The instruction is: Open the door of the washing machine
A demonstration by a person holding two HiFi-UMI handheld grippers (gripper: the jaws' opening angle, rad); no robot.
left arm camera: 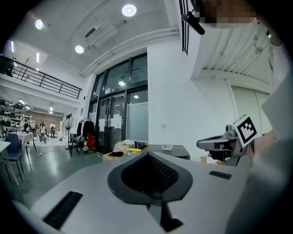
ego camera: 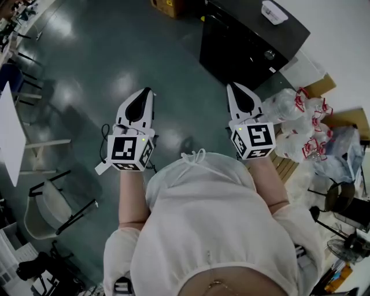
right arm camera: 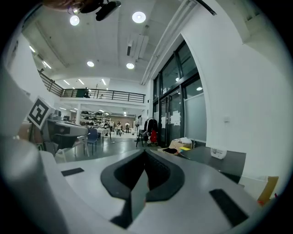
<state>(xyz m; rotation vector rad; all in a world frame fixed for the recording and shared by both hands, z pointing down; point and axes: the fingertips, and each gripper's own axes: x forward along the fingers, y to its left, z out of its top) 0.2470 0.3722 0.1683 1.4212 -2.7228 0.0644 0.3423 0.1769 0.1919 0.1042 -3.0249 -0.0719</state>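
Note:
A dark, box-shaped machine (ego camera: 243, 43) stands ahead to the right against the white wall, with a round knob (ego camera: 269, 55) on its near side and a small white thing (ego camera: 274, 11) on top. Its dark top also shows in the left gripper view (left arm camera: 176, 150) and the right gripper view (right arm camera: 215, 161). No door of it can be made out. My left gripper (ego camera: 148, 91) (left arm camera: 149, 153) is held level in the air, shut and holding nothing. My right gripper (ego camera: 229, 85) (right arm camera: 145, 151) is likewise shut and holds nothing, a short way from the machine's near corner.
Clear plastic bags with red handles (ego camera: 300, 121) are heaped at the right beside cardboard (ego camera: 321, 87). A cardboard box (ego camera: 167, 6) sits on the floor beyond the machine. Chairs (ego camera: 52, 208) and a white table (ego camera: 8, 133) stand at the left. Glass doors (left arm camera: 114, 119) lie ahead.

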